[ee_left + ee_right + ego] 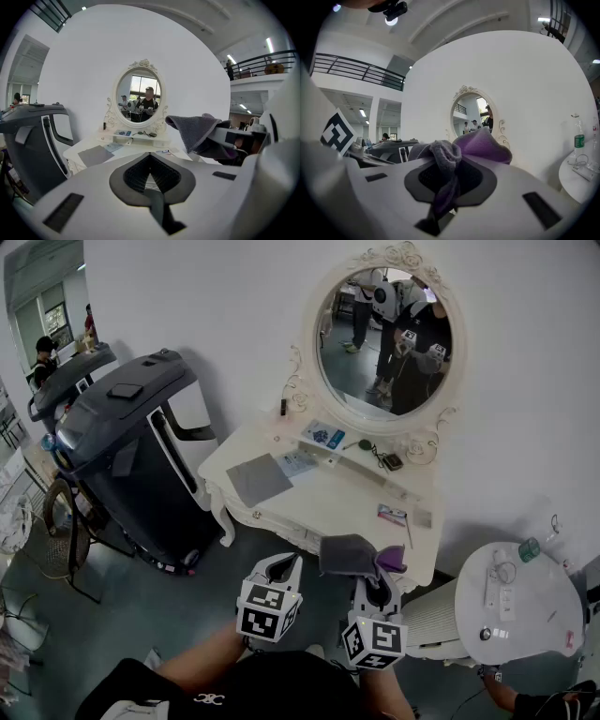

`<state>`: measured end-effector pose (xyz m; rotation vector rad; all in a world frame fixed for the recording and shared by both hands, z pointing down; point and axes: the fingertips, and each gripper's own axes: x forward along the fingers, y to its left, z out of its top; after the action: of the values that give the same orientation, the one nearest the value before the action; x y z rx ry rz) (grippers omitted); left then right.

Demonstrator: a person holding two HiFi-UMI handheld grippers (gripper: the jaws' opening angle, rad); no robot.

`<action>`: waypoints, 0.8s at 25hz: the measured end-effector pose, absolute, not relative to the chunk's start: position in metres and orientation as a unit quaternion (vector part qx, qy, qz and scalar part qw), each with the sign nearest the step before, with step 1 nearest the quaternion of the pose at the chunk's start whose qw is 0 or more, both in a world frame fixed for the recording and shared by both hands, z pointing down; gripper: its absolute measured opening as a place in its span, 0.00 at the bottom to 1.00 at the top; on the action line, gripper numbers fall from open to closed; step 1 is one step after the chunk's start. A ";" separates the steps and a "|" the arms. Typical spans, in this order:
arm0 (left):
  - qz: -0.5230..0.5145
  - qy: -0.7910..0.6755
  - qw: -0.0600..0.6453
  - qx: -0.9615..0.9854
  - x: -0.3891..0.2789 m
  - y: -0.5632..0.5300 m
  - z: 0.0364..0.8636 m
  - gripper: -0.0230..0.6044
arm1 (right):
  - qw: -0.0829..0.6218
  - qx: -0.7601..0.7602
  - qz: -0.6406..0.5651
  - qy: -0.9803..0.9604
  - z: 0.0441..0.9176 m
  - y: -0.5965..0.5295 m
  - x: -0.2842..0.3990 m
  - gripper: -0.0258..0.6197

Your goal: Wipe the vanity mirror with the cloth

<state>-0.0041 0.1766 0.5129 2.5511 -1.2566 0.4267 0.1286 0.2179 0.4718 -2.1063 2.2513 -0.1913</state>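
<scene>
1. The right tongs (pixel 377 579) are closed tight on the cloth (pixel 349 554). They pinch it at a bunched part, so a loose flap stands out ahead of the tips. I think it is held this way so that the soft flap, not the hard tips, will meet the glass.
2. The left tongs (pixel 283 568) are closed too, tip against tip, with nothing between them. They hang just beside the right ones and seem only to wait, because one cloth needs one holder.
3. The cloth is in the air before the front edge of the bench (pixel 328 502), well apart from the mirror (pixel 384 338). In my judgement the wiping is not yet begun.
4. The mirror is round, in a white carved frame, and stands upright at the back edge of the bench, against the wall. To touch it, the person must reach over the whole bench top, above the small things (pixel 323 437) that lie under the frame.
5. The cloth is a thick, fuzzy towel material, grey on one side and purple on the other, crumpled and not folded flat. I cannot tell if it is damp.
6. The glass reflects the room and some people. From here I see no stain on it.
</scene>
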 end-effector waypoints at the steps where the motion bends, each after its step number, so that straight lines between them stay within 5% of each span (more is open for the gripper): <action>1: 0.147 -0.432 0.132 0.880 -0.004 0.177 0.513 0.04 | 0.027 -0.682 -0.061 0.729 0.472 0.217 0.129 0.12; 20: 0.165 -0.421 0.142 0.881 0.016 0.172 0.525 0.04 | 0.023 -0.681 -0.067 0.729 0.478 0.211 0.139 0.12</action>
<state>0.0163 0.1716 0.5248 2.5409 -1.2143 0.4773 0.1395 0.2111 0.4778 -2.1073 2.2572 -0.2071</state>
